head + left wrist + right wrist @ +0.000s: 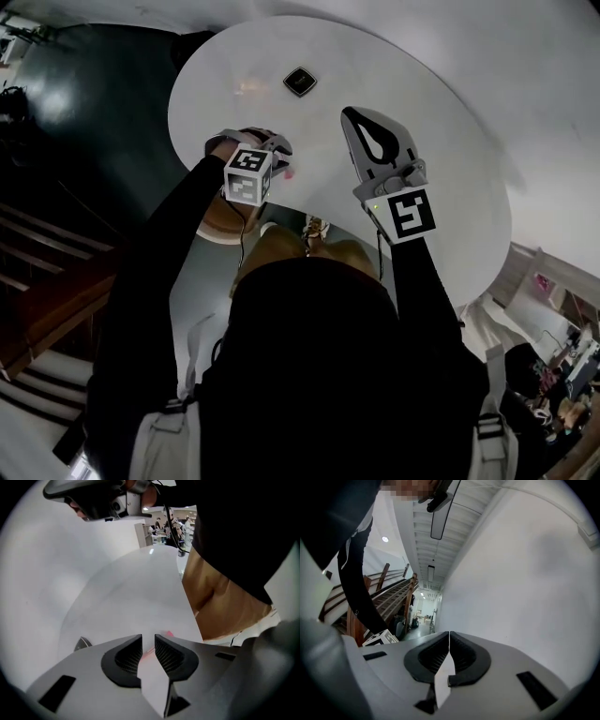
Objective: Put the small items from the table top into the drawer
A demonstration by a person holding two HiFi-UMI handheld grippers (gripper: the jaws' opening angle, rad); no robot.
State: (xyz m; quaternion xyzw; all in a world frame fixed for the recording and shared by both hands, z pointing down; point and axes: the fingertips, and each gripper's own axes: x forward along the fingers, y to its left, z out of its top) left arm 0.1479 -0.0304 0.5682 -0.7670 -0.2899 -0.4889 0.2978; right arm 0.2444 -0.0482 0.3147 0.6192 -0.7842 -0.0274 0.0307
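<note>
Head view: the white round tabletop [422, 112] carries a small dark square item [300, 82] with a pale rim, lying flat near the far edge and well apart from both tools. The left gripper [267, 145] points steeply down at the near edge, with a small pink item [287, 172] just beside it on its right. The left is the nearer to both items. The right gripper [352, 114] hangs over the tabletop, pointing away. A brown curved form under the near edge may be the drawer; I cannot tell.

Left gripper view: its fingers [126, 656] stand narrowly apart. The pink item shows in the gap and just past the tips, too small to give a long axis. The dark square item peeks out far left.

Right gripper view: its fingers [461, 656] are closed together on nothing.
</note>
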